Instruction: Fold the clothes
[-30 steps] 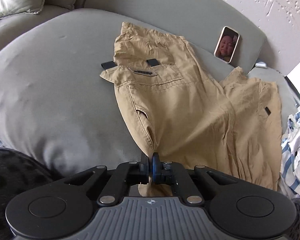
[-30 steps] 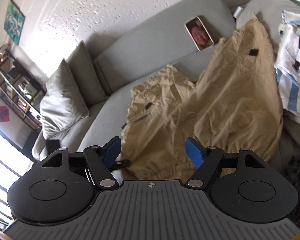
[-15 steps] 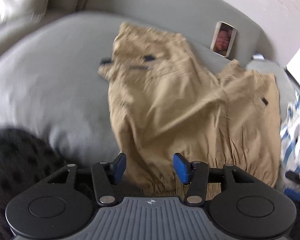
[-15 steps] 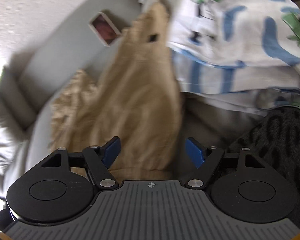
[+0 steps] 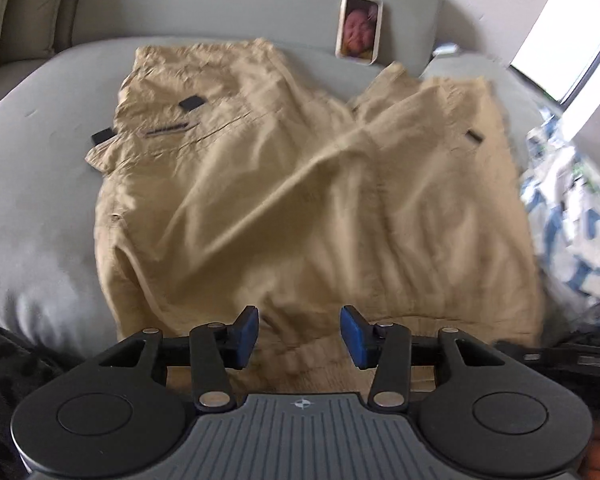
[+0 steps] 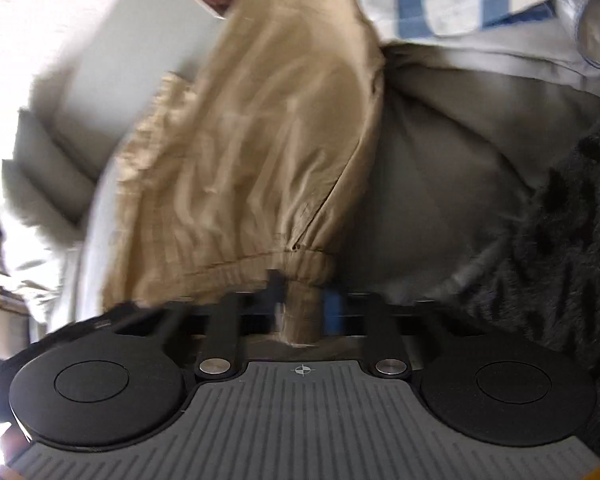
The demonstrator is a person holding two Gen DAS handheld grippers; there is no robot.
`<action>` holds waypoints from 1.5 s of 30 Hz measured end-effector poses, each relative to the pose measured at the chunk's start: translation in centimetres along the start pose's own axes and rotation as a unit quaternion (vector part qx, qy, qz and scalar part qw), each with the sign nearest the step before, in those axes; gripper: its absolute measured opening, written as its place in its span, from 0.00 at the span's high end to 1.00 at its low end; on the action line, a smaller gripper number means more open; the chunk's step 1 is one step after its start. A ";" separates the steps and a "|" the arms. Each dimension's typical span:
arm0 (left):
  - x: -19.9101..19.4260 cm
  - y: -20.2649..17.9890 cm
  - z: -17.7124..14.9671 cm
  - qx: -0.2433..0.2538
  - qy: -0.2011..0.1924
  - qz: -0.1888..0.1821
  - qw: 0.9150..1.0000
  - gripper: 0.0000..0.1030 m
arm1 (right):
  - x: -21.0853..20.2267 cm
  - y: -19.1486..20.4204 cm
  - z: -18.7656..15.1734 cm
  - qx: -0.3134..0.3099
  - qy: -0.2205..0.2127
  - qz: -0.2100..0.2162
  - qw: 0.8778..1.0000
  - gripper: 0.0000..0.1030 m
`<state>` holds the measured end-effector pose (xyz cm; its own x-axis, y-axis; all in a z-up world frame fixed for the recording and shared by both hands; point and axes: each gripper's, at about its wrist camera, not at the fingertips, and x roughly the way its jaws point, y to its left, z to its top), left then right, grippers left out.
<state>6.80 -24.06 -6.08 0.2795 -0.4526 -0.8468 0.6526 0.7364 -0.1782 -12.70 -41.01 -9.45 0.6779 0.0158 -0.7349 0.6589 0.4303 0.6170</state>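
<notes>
Tan cargo trousers (image 5: 300, 180) lie spread on a grey sofa seat (image 5: 32, 160), waist toward the backrest and both legs toward me. My left gripper (image 5: 299, 332) hovers over the near hem of the left leg. Its blue pads (image 5: 246, 336) stand apart with loose fabric beneath them, and the jaws are closing. In the right wrist view the trousers (image 6: 240, 152) run away from my right gripper (image 6: 302, 304), whose jaws are closing on the elastic cuff (image 6: 300, 272) of the right leg, pinching it. The picture is blurred.
A white garment with blue print (image 5: 572, 232) lies heaped right of the trousers. A framed photo (image 5: 358, 28) leans on the backrest. A dark spotted throw (image 6: 572, 220) covers the sofa's near edge, and cushions (image 5: 28, 8) sit far left.
My left gripper let go of the left leg's hem, opened and shifted right. My right gripper dropped to the right leg's cuff and closed on it.
</notes>
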 end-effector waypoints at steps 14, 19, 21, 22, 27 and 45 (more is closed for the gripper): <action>-1.9 -0.6 0.2 0.027 -0.006 0.024 0.999 0.57 | -5.1 2.1 1.8 -0.014 -0.006 -0.055 0.998 0.44; -2.9 -1.7 0.6 0.043 -0.016 0.019 0.999 0.55 | -7.8 3.1 3.0 -0.027 -0.048 -0.049 0.997 0.43; -3.2 -2.4 0.5 0.052 -0.020 0.017 0.998 0.52 | -8.4 3.3 3.4 -0.028 -0.055 -0.048 0.997 0.43; -3.3 -2.8 0.5 0.057 -0.023 0.018 0.998 0.49 | -8.6 3.4 3.6 -0.028 -0.058 -0.047 0.997 0.43; -3.4 -4.3 1.1 0.078 -0.034 0.008 0.996 0.43 | -8.6 3.9 4.4 -0.025 -0.072 -0.046 0.996 0.43; 3.3 -22.2 -1.7 0.330 -0.053 -0.042 0.942 0.42 | -11.6 -1.9 8.6 0.070 -0.150 -0.023 0.986 0.34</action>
<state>-7.95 -41.05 -5.80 0.2528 -0.5689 -0.7826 0.9614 0.2385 0.1372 -18.98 -49.76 0.32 0.6980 -0.2774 -0.6602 0.7158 0.2961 0.6324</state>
